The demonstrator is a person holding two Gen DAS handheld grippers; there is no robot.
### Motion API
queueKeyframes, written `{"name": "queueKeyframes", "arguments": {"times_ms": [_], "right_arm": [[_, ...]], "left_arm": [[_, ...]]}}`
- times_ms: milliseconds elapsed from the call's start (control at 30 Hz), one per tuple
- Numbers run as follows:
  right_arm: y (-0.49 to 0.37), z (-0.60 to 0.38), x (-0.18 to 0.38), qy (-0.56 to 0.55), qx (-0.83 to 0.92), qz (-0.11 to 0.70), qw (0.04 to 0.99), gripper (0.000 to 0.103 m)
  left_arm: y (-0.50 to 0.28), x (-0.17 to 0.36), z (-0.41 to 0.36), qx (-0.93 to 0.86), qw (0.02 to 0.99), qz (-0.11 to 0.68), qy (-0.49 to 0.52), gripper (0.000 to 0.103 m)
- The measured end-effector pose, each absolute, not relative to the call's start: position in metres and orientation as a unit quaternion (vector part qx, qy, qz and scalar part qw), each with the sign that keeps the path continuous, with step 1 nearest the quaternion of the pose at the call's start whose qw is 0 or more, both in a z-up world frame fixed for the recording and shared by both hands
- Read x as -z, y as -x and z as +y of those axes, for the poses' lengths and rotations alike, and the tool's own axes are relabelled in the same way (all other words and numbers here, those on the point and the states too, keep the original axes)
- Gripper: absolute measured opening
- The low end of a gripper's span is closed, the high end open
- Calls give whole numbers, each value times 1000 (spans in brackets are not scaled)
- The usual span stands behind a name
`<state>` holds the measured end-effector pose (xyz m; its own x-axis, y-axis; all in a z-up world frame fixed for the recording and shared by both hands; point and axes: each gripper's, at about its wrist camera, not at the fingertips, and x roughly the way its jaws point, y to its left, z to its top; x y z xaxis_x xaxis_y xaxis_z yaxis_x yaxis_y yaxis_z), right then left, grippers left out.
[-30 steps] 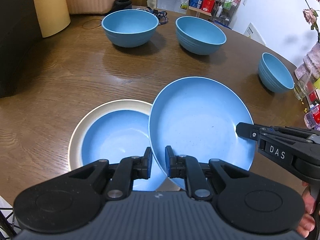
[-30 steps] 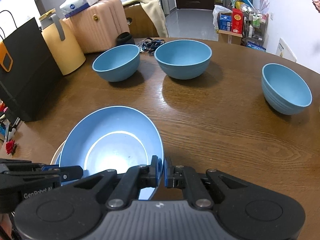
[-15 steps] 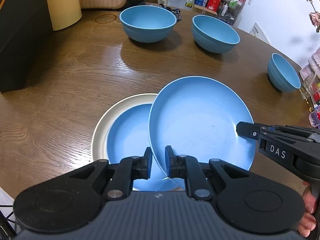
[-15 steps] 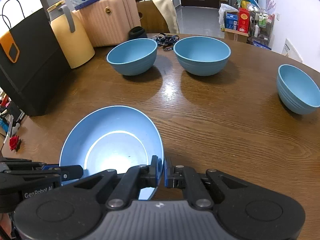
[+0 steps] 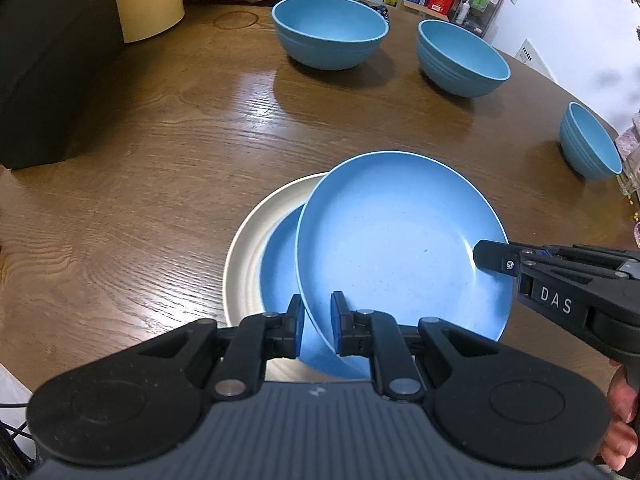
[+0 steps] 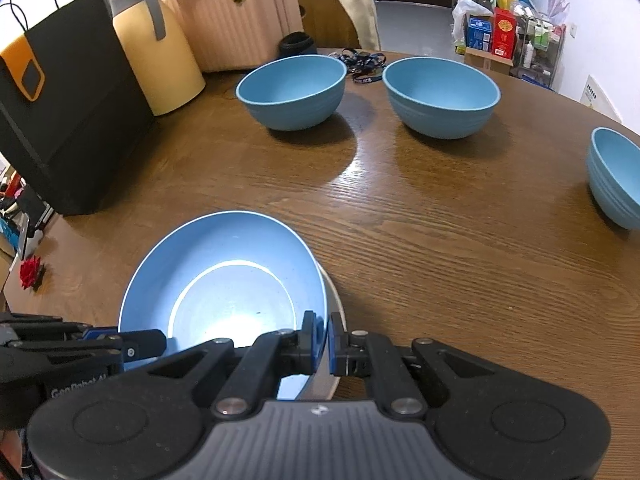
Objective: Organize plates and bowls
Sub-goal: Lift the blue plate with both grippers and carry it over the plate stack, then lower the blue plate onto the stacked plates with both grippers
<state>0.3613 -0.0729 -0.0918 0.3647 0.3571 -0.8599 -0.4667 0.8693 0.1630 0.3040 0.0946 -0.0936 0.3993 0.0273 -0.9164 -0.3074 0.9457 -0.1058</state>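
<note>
A blue plate [image 5: 400,248] hangs tilted just over a stack. The stack is a beige plate [image 5: 248,248] with another blue plate [image 5: 280,264] in it. My left gripper [image 5: 316,324] is shut on the held plate's near rim. My right gripper [image 5: 488,256] is shut on its right rim. In the right wrist view the same plate [image 6: 224,280] sits between the right gripper [image 6: 323,340] pads, with the left gripper [image 6: 152,346] at its left rim and a sliver of the beige plate [image 6: 334,296] under it. Three blue bowls [image 5: 330,32] [image 5: 464,56] [image 5: 588,140] stand further back.
On the brown wooden table [image 6: 440,248], a black paper bag [image 6: 68,112] and a yellow jug [image 6: 156,52] stand at the left, with a pink suitcase [image 6: 240,12] behind. Lanyards [image 6: 362,64] lie behind the bowls. A red flower [image 6: 31,273] sits at the left edge.
Both grippers have carried the blue plate sideways toward the stack; it now covers most of the lower blue plate. Both grips are unchanged.
</note>
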Motion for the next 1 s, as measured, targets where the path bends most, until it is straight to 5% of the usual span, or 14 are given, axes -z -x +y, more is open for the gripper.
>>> {"name": "queueKeyframes", "arguments": {"times_ms": [1000], "right_arm": [[-352,-42,120,109,-255,494,824,8]], "left_arm": [[-307,117,102,-93,833,540,76,15]]}}
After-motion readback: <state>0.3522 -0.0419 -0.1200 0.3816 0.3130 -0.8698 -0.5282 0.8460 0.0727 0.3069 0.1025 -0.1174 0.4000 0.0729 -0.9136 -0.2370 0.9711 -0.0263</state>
